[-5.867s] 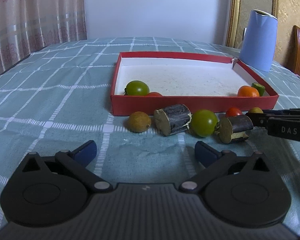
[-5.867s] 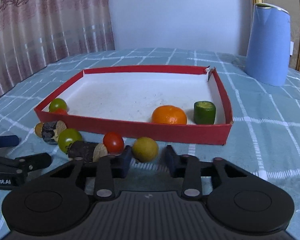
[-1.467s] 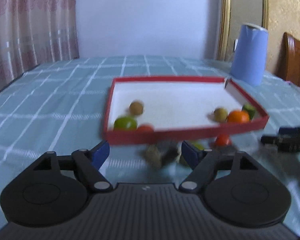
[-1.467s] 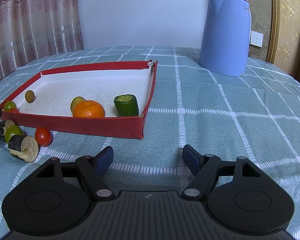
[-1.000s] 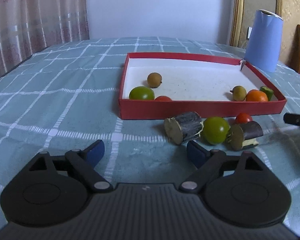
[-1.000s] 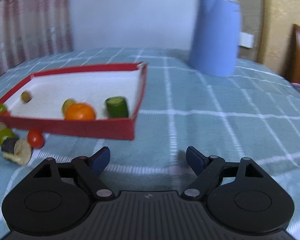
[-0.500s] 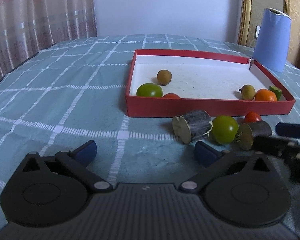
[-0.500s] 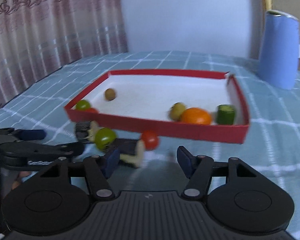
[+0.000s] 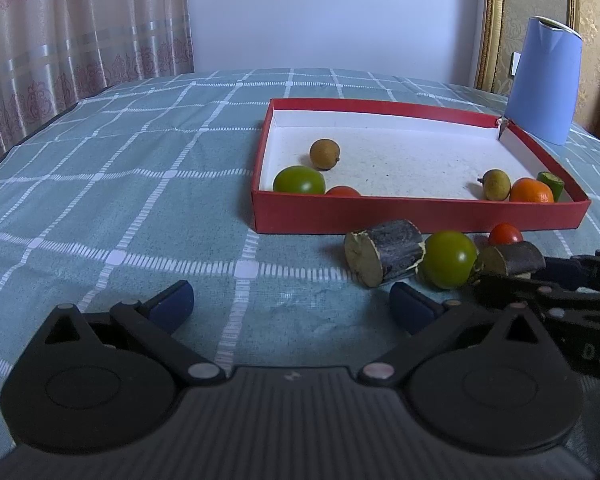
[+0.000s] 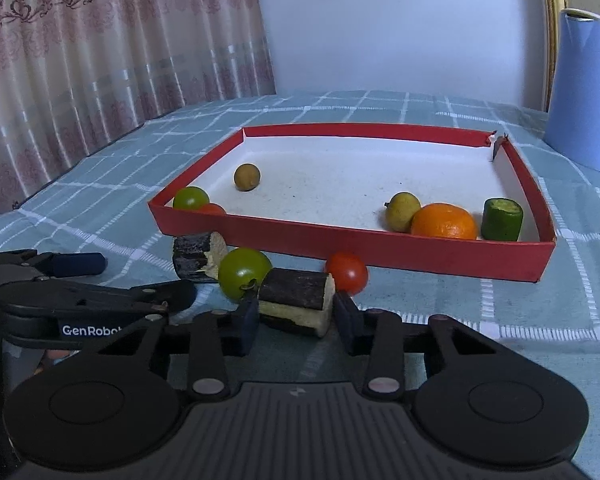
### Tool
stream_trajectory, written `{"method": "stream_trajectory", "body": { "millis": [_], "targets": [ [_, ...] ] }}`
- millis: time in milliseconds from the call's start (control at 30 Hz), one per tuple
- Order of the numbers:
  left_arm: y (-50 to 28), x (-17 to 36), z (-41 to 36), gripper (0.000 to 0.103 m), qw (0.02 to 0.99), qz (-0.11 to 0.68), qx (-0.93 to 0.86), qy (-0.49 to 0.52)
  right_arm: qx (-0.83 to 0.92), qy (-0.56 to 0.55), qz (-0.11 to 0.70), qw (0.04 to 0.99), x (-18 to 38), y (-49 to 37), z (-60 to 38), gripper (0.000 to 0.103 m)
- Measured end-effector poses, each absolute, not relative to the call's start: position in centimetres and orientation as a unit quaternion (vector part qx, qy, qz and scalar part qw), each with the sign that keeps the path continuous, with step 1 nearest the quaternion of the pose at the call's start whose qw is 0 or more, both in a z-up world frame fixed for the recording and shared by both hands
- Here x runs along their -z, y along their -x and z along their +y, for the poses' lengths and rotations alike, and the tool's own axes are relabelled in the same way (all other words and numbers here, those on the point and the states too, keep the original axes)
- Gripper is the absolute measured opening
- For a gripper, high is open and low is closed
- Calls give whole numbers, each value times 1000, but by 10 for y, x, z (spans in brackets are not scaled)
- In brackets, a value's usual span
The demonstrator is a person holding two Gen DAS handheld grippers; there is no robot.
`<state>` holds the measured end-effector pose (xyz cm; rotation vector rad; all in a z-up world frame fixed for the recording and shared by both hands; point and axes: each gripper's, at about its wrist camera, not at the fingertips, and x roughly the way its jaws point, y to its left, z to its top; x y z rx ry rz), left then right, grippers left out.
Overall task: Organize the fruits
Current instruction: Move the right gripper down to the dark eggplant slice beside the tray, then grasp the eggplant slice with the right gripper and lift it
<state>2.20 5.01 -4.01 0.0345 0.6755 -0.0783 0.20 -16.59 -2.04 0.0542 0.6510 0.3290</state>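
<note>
Red tomato (image 9: pixel 342 191) half behind box wall (image 9: pixel 420 214)

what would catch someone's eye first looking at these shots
The red tray on the checked cloth, with an orange and small fruits in its near corners. Just in front, the right gripper straddles a dark sugarcane piece, flanked by a green tomato and a red tomato.

Crowded front wall, open middle
Sugarcane pieces (image 9: pixel 384 252) and tomatoes (image 9: pixel 448 265) blocked the red tray's (image 9: pixel 420 212) near wall; its middle lay bare.
</note>
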Motion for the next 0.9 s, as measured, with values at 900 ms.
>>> {"method": "stream_trajectory", "body": {
  "millis": [900],
  "targets": [
    [-22, 41, 50, 103, 942, 332, 38, -17, -101, 34, 275, 956, -9, -104, -169, 38]
  ]
}}
